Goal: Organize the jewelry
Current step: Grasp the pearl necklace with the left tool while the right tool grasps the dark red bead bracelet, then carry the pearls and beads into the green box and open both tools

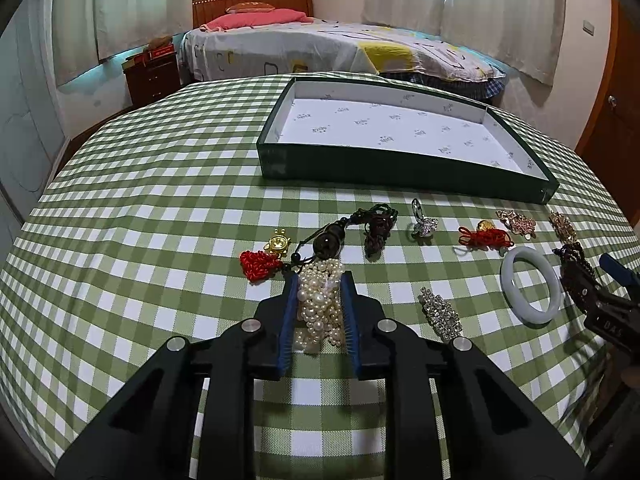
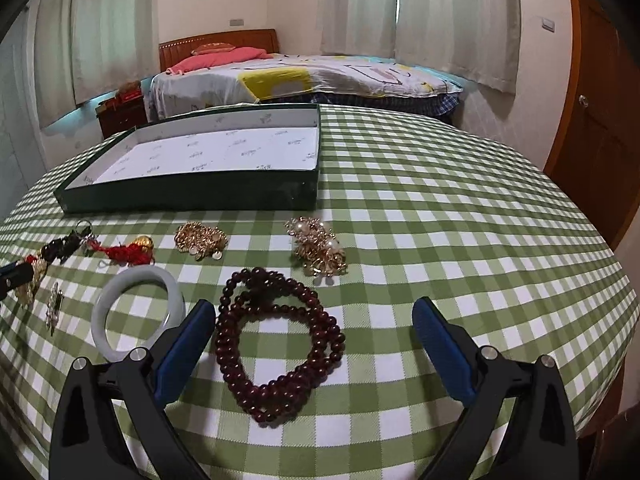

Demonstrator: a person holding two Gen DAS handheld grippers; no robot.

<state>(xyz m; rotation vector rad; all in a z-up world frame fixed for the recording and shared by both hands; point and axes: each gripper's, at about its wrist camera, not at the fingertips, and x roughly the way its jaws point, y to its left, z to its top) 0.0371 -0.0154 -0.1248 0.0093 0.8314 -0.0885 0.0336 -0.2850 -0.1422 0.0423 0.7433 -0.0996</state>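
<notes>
Green-and-white checked cloth covers the counter, with a bed and pale curtains behind it at the top of both views.

At the lower centre of the left wrist view, the left tool has its blue pads pressed in on either side of a heap of pearl strands, so it is clamped on them; whether the pearls are lifted off the cloth I cannot tell. Just above them lie a red knotted charm with a gold figure, a dark bead on a cord, a silver ring-like piece, a second red cord charm and a rhinestone clip.

In the right wrist view, the right tool stands wide apart at the lower centre, holding nothing, with a dark red bead necklace lying between its fingers. A pale jade bangle sits just beside its left finger, and two gold clusters lie further up the frame.

Beyond all this, a dark green box with white printed lining sits in the upper part of each view, and nothing shows inside it. Judging from that, the sorting has barely begun: the pearls look like the first piece taken, and every other item is still to go in.
</notes>
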